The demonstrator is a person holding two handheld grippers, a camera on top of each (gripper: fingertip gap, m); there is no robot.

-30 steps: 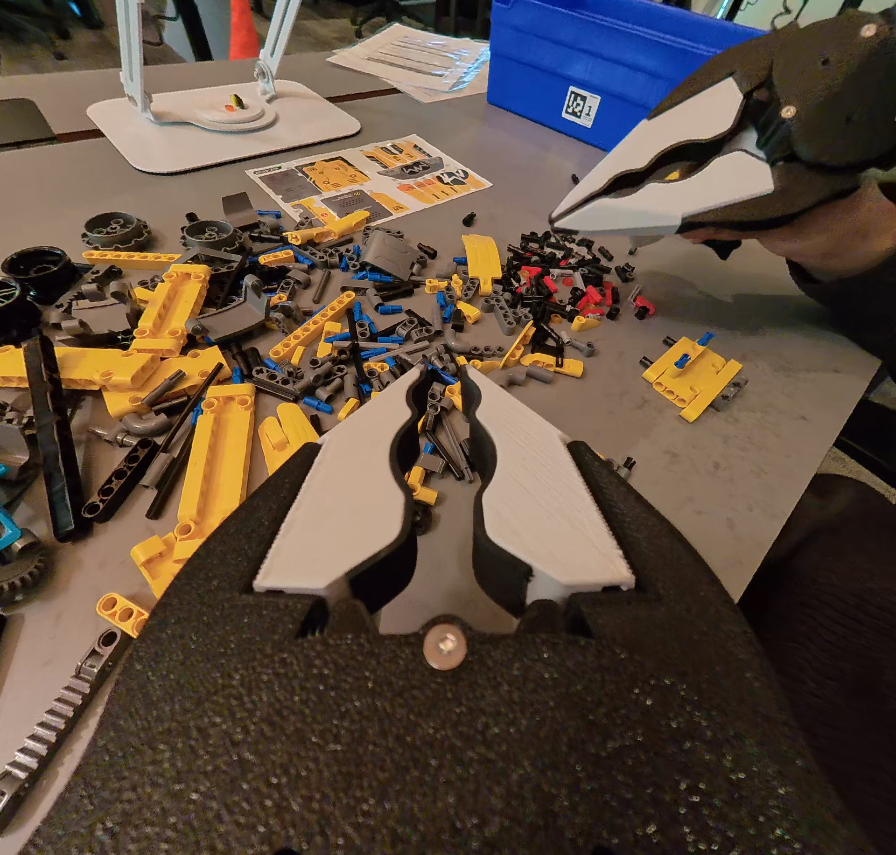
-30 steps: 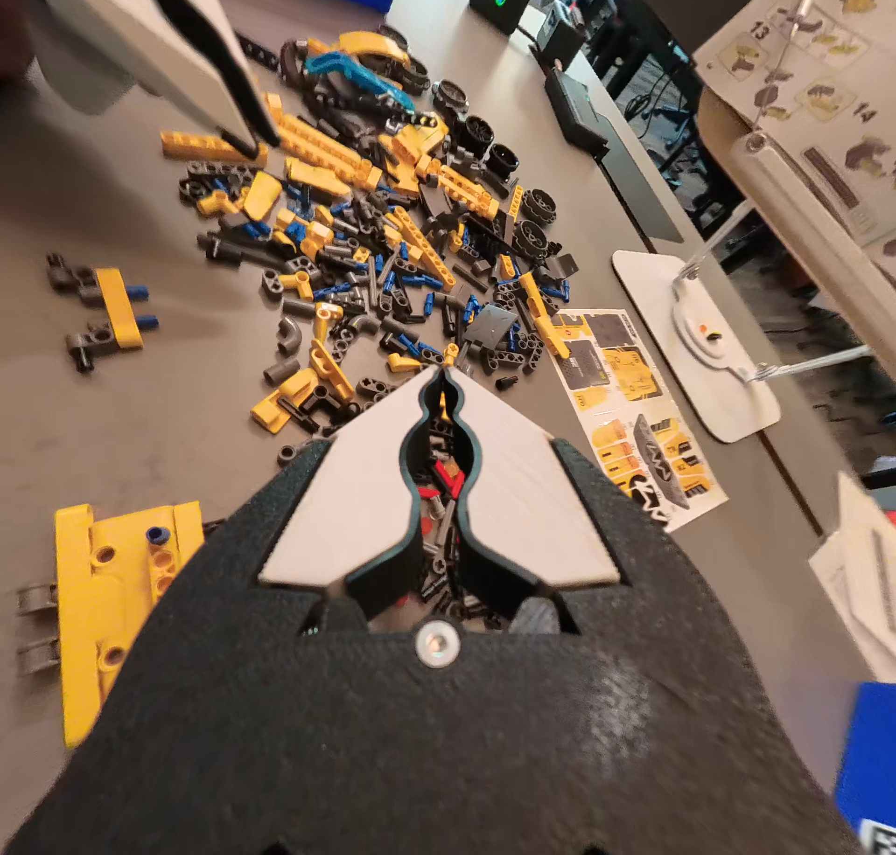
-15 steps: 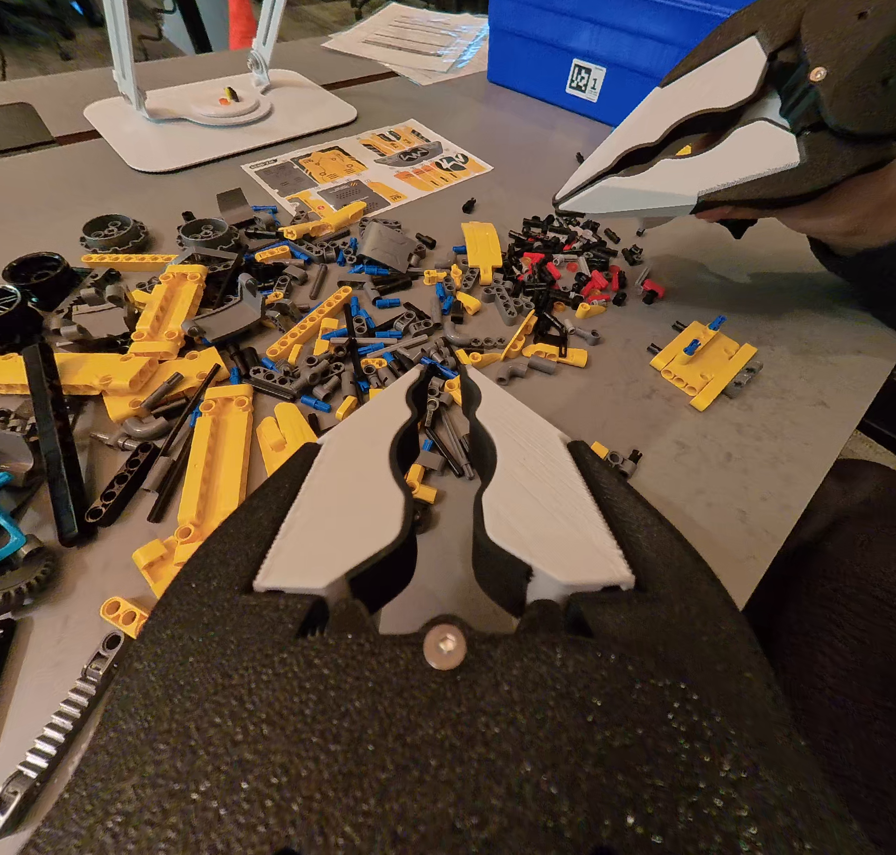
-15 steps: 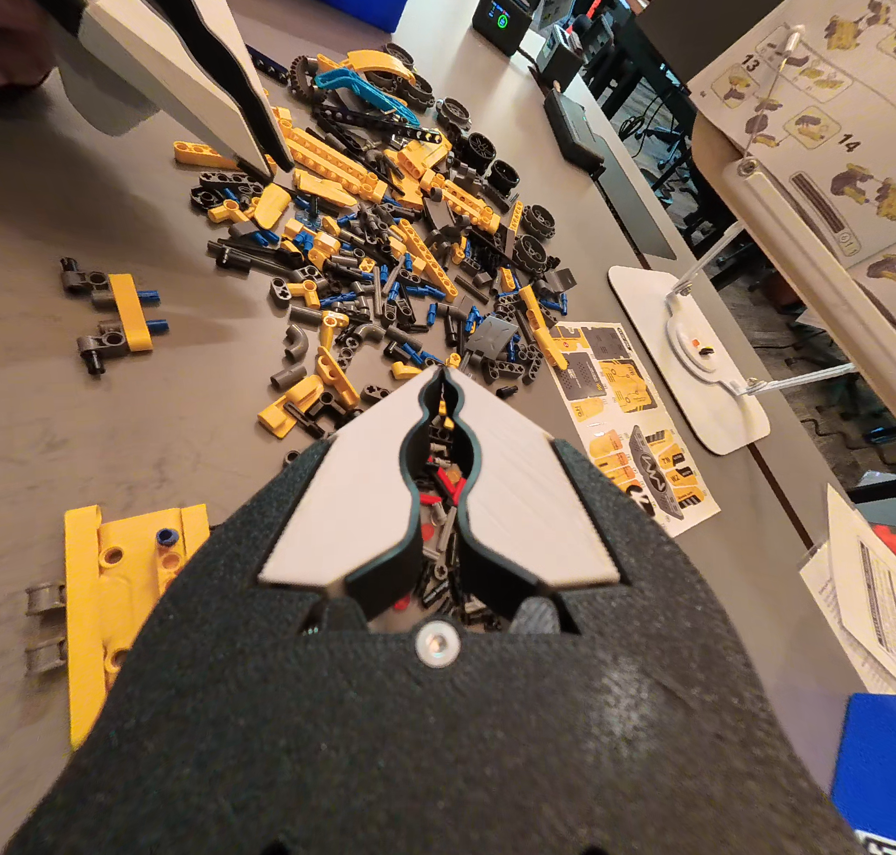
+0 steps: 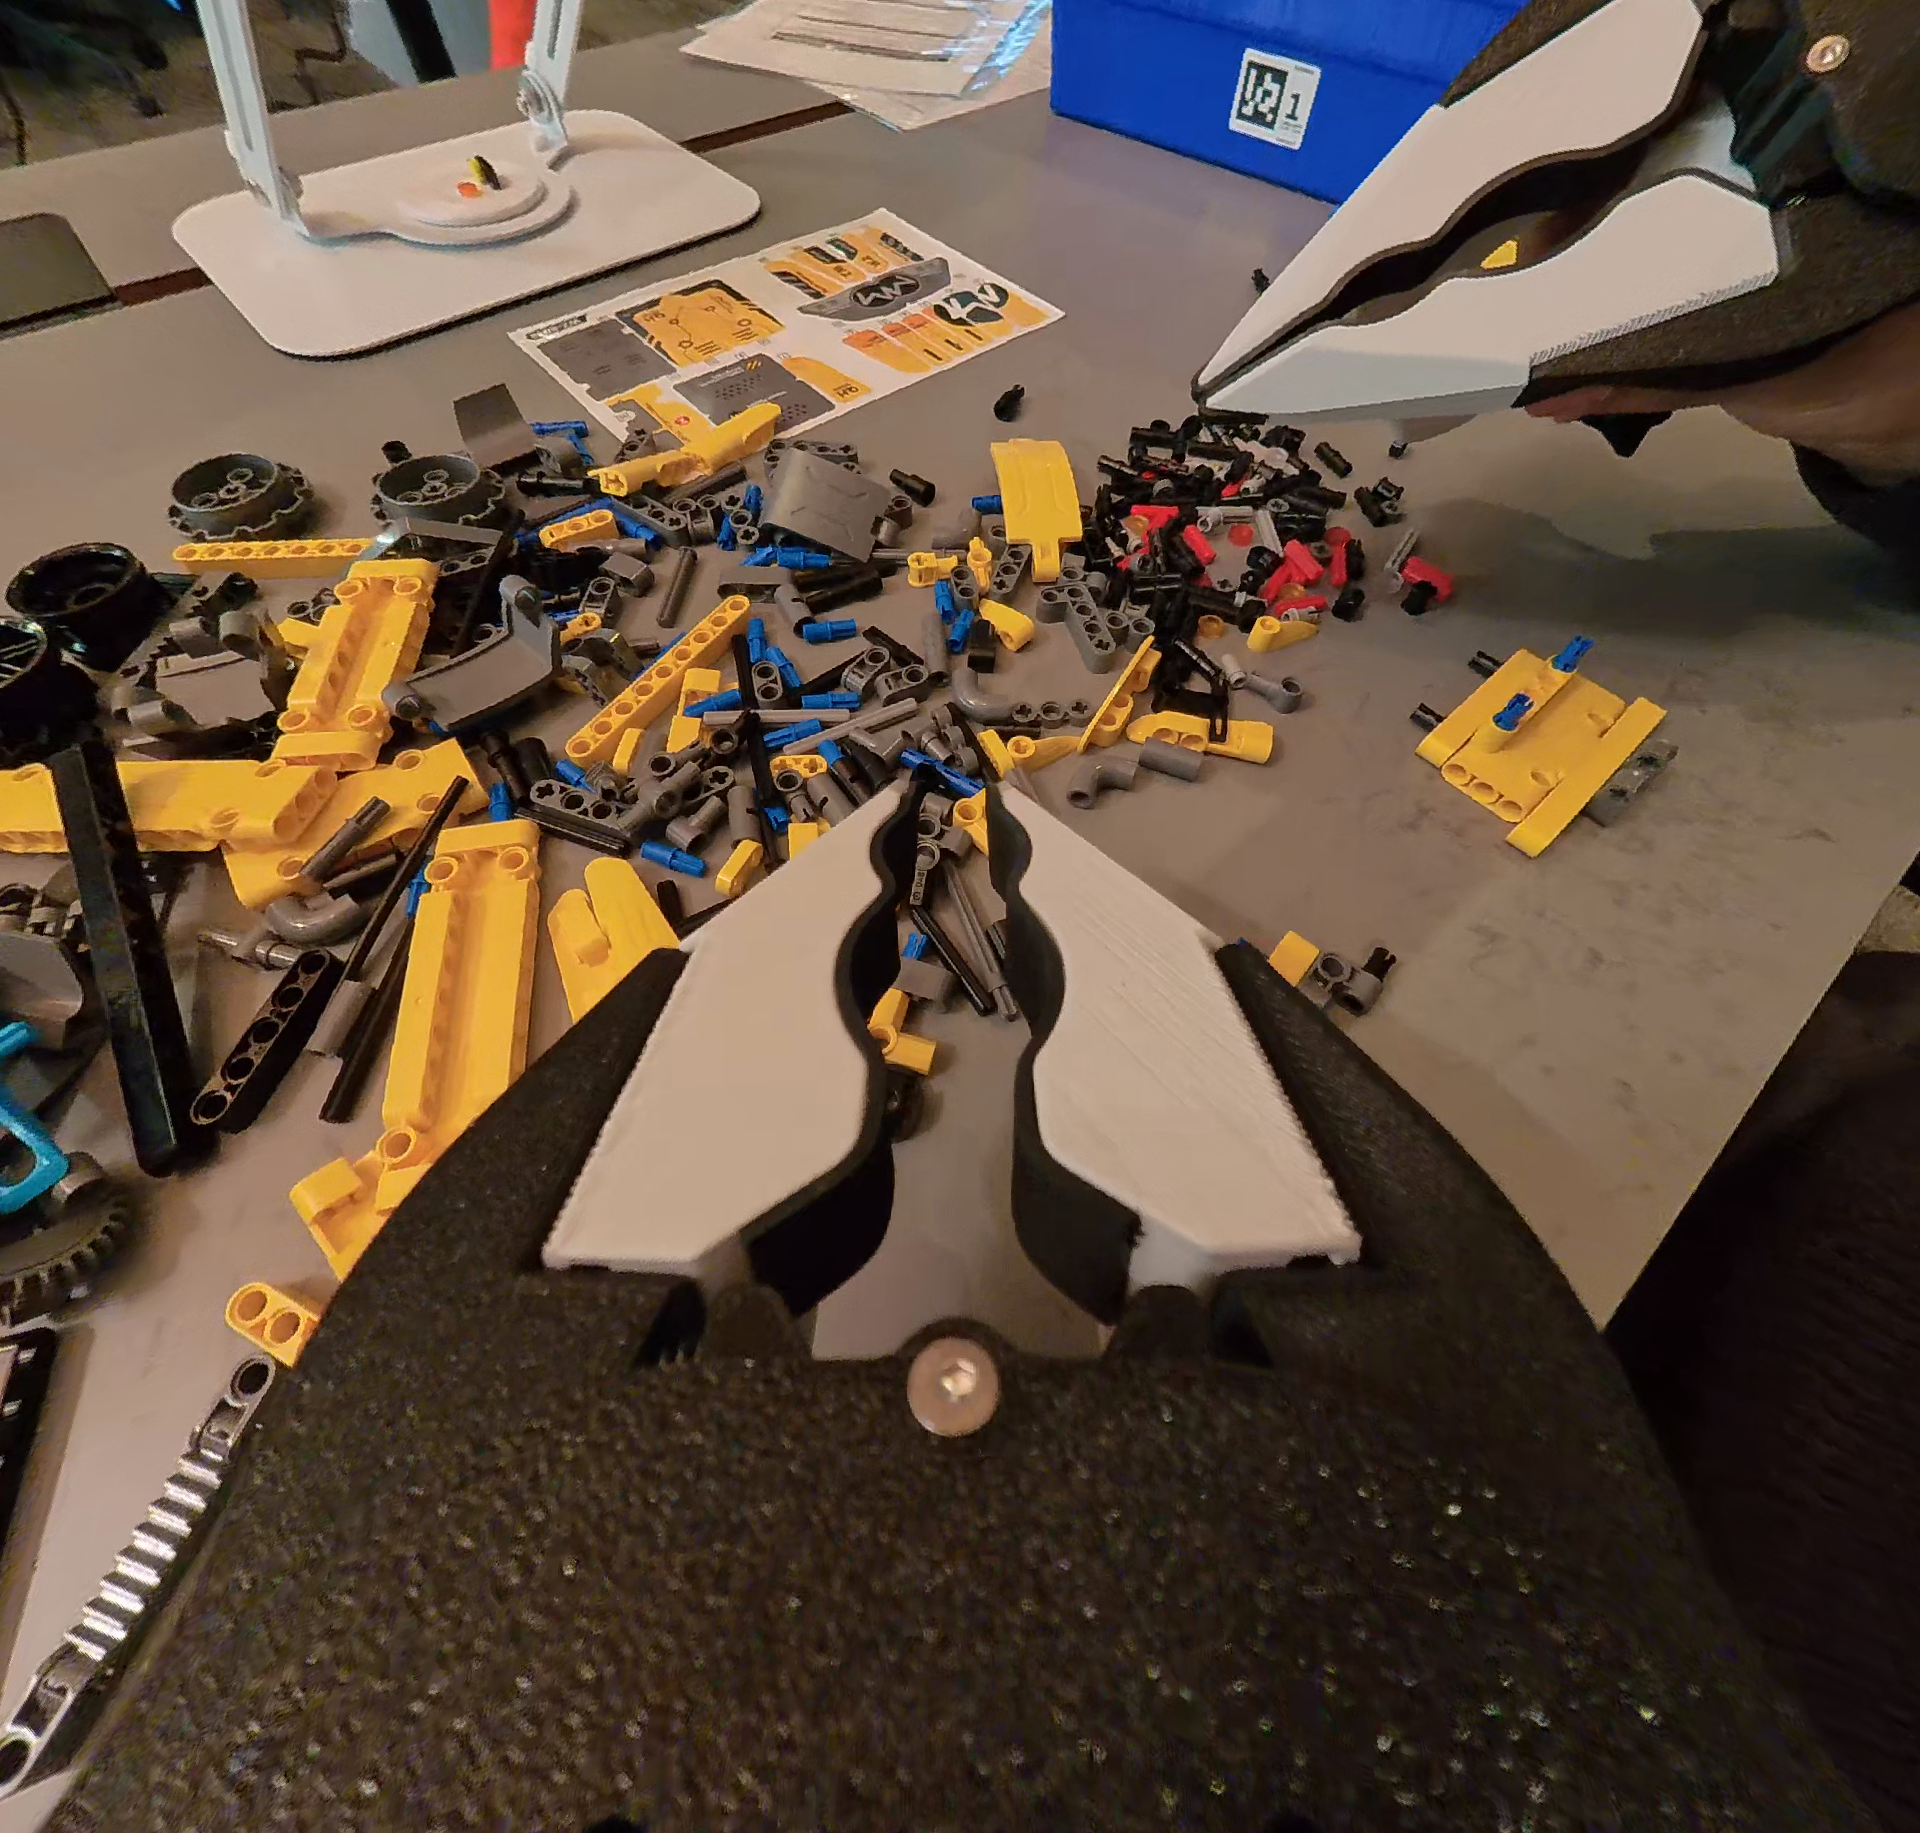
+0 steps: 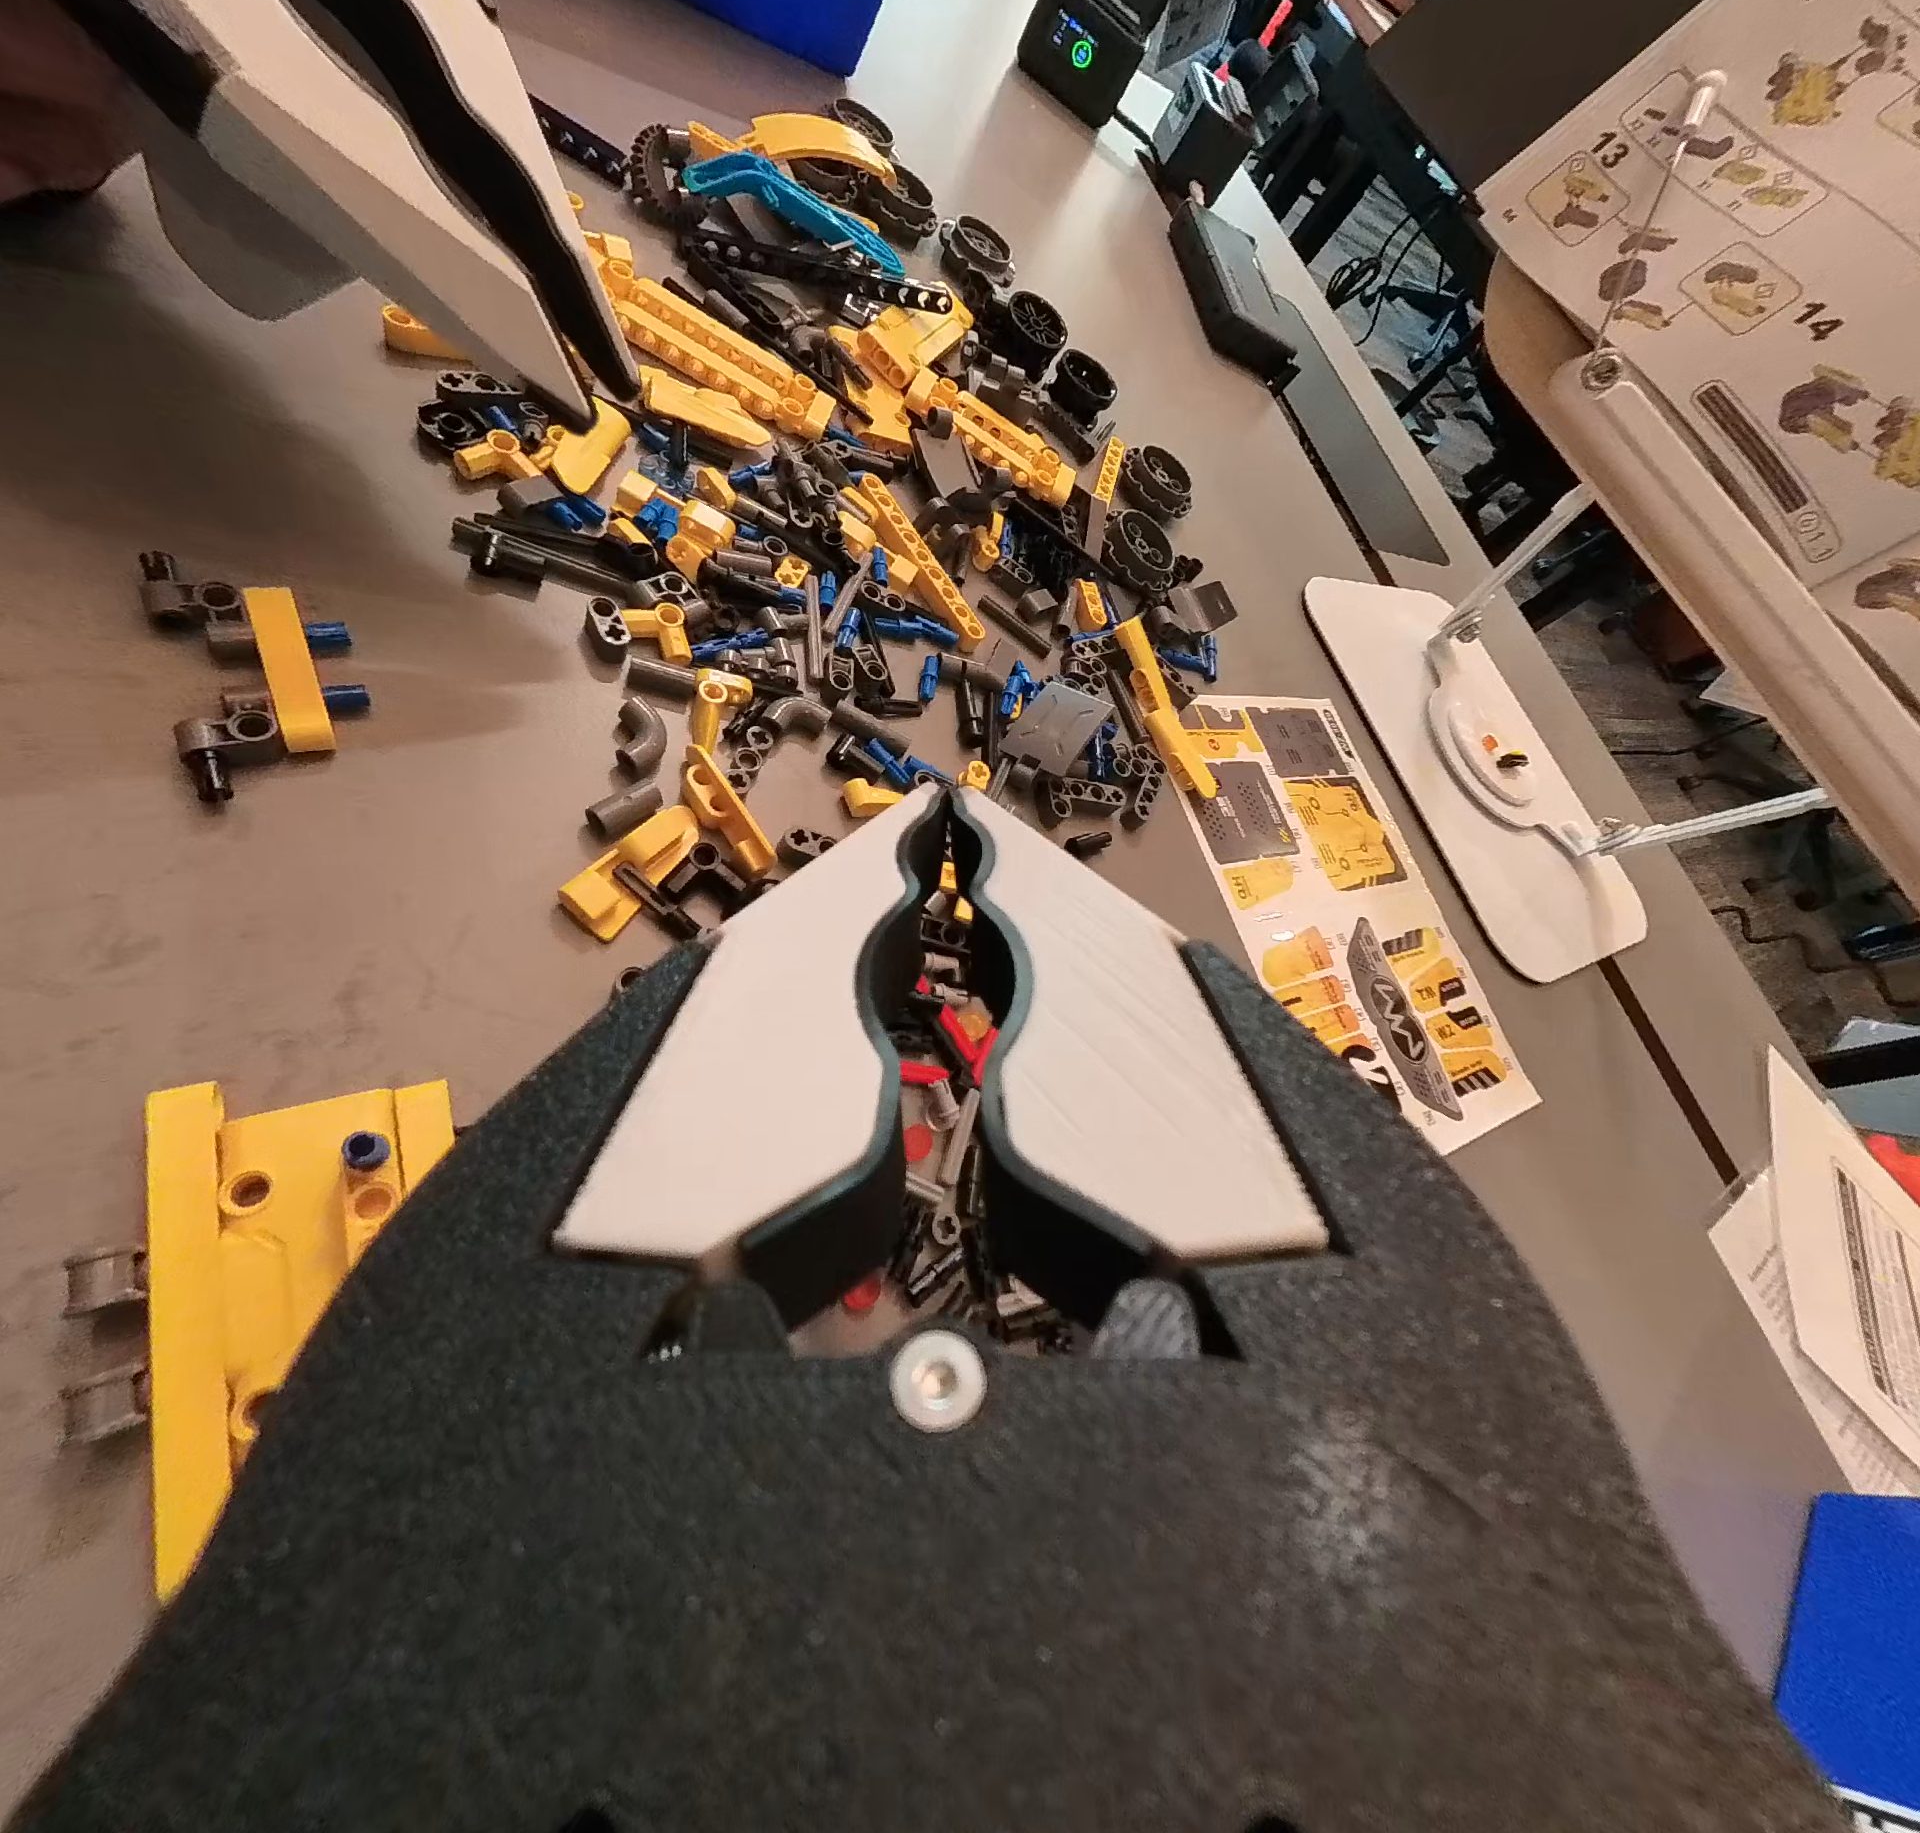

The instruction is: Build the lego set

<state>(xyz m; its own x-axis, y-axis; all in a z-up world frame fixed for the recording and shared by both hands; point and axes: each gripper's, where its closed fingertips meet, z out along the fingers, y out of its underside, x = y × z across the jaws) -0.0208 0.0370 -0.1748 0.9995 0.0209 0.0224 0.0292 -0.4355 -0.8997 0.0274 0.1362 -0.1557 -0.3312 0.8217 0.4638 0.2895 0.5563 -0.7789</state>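
The left gripper hovers low over the near edge of a wide heap of yellow, grey, black and blue plastic building pieces on the grey table. Its two white fingers stand a little apart and hold nothing; thin grey and black axles lie on the table under the gap. The right gripper is at the far right of the heap, and its tips are together, with no piece seen between them. They point down at a small cluster of red and black pins, just above it; whether they touch a pin cannot be told. Compared with one second ago, the right gripper has come lower and closer to this cluster, while the left gripper has hardly moved and its fingers have the same small opening. A flat yellow assembly with blue pins lies apart on the right. A short yellow beam with grey connectors lies apart near the left gripper. Farther away are a sticker sheet, a white stand base and a blue plastic bin.
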